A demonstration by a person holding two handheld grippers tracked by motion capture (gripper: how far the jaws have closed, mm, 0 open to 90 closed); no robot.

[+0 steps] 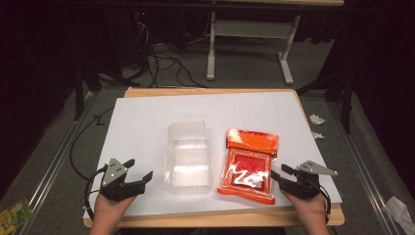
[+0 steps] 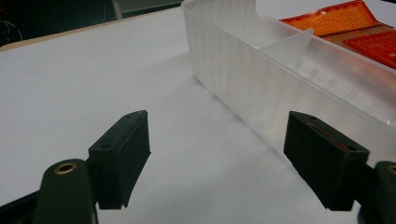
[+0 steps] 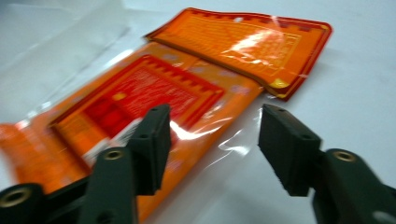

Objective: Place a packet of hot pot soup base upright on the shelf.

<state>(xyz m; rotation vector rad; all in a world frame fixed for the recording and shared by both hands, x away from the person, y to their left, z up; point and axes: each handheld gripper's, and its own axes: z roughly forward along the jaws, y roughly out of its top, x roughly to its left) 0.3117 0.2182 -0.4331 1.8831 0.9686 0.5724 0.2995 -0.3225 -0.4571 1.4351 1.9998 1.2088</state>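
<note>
orange packet (image 3: 187, 93) lies between the wide-open, empty right claw (image 3: 212, 140).

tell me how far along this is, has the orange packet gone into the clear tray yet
Not yet. The translucent plastic tray sits empty mid-table, and the orange and red plastic-wrapped packet lies flat beside it on the white table cover. In hand: the right gripper is open at the packet's edge, nothing between its jaws, and the left gripper is open next to the tray wall. Left, probably: grasping the packet and placing it in the tray.
</note>
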